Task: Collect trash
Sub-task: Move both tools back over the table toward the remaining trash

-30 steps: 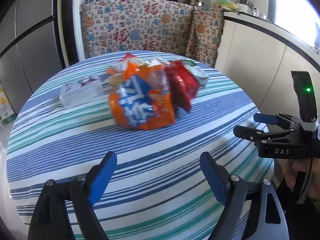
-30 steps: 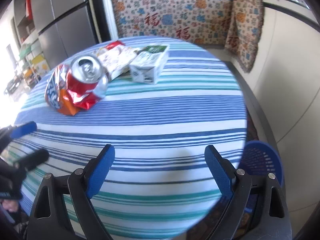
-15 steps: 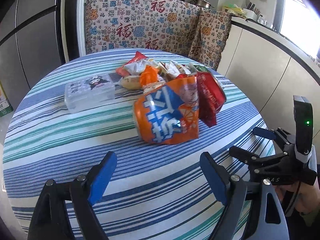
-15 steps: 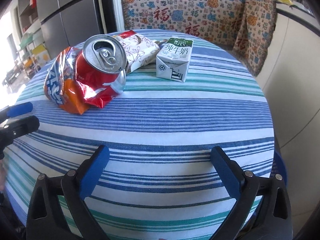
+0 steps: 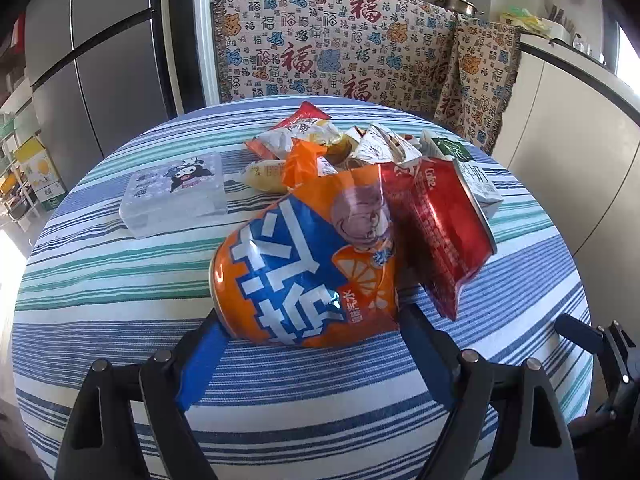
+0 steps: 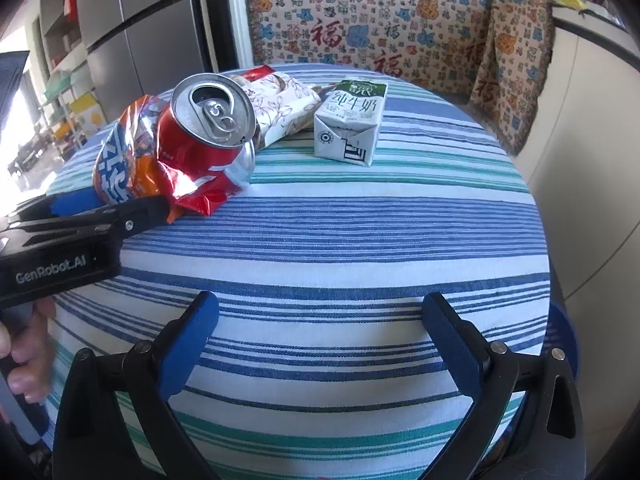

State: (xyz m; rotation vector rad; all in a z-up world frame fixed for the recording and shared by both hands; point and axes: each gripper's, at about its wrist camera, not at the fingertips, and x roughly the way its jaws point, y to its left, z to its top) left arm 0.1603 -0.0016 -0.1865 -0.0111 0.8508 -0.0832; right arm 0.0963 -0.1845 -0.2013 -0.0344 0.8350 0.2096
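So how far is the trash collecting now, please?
Nothing looks collected yet. In hand: the open left tongs flank the orange can, not gripping it. The right tongs hang open, empty. Left: red can, milk carton, wrappers on the table.

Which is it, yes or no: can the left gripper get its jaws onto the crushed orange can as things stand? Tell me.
Probably yes. The left gripper has open jaws flanking the base of the crushed orange can, with nothing between them. The crushed red can leans beside it, which may crowd one jaw.
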